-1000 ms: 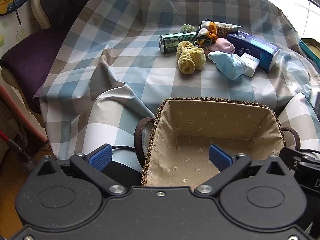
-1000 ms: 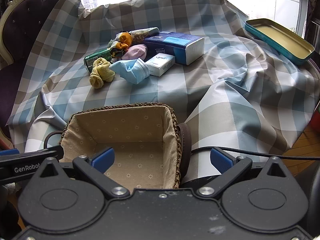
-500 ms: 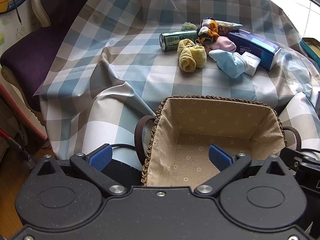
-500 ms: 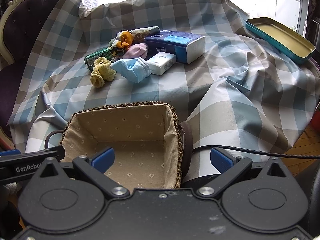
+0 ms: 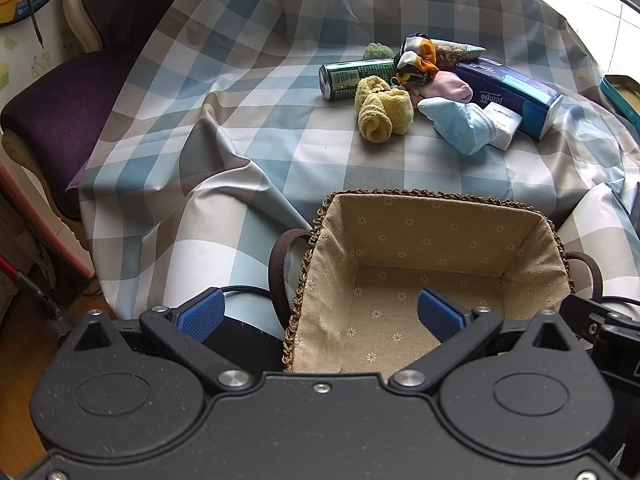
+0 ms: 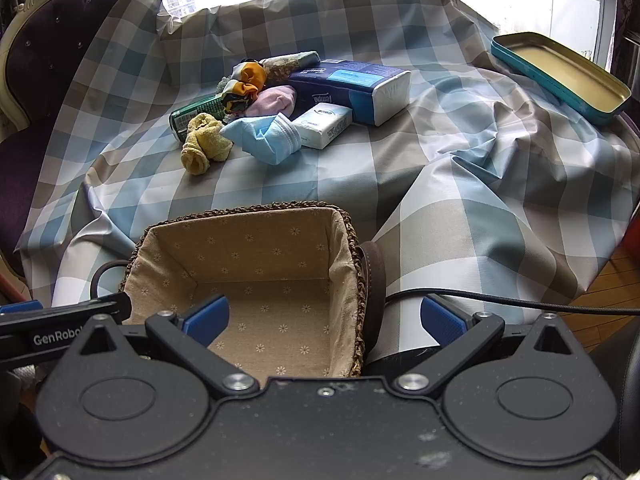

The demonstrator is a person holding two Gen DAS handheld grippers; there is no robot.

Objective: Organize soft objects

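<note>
Both tongs agape — basket [image 5: 436,240] empty

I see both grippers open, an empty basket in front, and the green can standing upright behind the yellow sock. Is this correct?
Not quite: the green can lies on its side, not upright, as the left wrist view shows. The rest holds: both grippers open, the basket empty, the can behind the yellow sock.

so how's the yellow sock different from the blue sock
The yellow sock is fuzzy and bunched into a tight roll; the blue sock is smoother, with a white-trimmed ribbed cuff, and lies flatter and spread out. The yellow sock lies against the green can; the blue sock rests against the small white tissue pack. Both lie on the checked cloth, outside the basket.
</note>
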